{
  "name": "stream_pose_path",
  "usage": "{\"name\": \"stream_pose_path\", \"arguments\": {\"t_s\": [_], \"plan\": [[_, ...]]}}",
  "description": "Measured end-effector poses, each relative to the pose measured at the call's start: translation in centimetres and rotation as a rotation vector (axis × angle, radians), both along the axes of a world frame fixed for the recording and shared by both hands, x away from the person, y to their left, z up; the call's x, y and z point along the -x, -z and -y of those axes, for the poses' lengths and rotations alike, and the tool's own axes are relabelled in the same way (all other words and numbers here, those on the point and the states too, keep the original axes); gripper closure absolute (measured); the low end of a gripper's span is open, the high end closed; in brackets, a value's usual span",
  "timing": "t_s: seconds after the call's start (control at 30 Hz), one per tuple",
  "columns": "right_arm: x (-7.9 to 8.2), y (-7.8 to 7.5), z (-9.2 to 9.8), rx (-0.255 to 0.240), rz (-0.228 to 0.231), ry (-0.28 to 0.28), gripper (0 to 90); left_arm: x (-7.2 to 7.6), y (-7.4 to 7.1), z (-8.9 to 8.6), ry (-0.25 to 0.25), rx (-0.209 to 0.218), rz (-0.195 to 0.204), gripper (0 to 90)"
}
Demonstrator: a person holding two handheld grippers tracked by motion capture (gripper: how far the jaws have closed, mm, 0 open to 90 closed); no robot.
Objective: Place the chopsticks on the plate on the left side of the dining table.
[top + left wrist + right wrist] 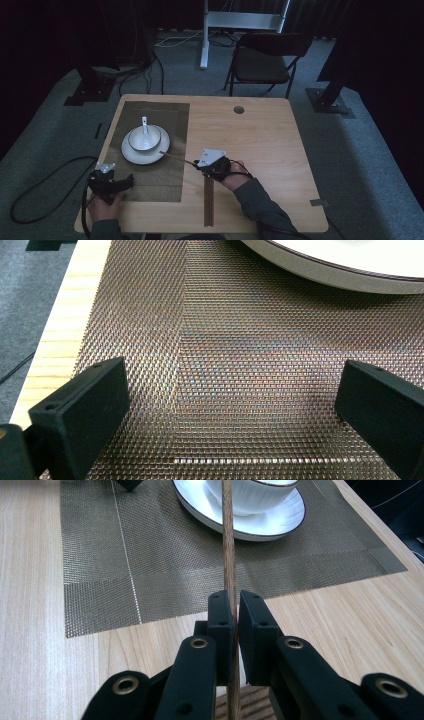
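Wooden chopstick [229, 540]: one, being clamped by right gripper [235, 612], tip reaching toward one plate [131, 151] | one bowl [145, 137] sitting on it | left gripper [235, 405]: jaws standing wide over mat [240, 365] near table [260, 130] front-left corner

There is one woven place mat [160, 177], one white plate [131, 154], one white bowl [138, 139], one white spoon [145, 125], two wooden chopsticks [228, 540], two grippers [209, 167], one wooden table [260, 150] and one dark chair [264, 62].
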State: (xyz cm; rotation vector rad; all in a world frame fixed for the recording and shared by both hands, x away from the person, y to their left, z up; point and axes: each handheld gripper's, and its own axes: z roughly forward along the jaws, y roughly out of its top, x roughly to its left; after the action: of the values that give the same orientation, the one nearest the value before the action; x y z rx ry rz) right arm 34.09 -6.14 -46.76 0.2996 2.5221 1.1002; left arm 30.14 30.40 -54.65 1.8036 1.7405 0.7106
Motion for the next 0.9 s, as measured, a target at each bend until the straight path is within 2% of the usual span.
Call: {"name": "stream_pose_path", "arguments": {"t_s": [0.67,0.9], "plan": [[-0.3,-0.5,-1.5,0.005,0.01,-0.028,84.5,0.0,0.0,0.0,0.0,0.0,0.0,1.4],[-0.4,-0.6,-2.1,0.025,0.027,-0.041,84.5,0.0,0.0,0.0,0.0,0.0,-0.001,1.4]]}}
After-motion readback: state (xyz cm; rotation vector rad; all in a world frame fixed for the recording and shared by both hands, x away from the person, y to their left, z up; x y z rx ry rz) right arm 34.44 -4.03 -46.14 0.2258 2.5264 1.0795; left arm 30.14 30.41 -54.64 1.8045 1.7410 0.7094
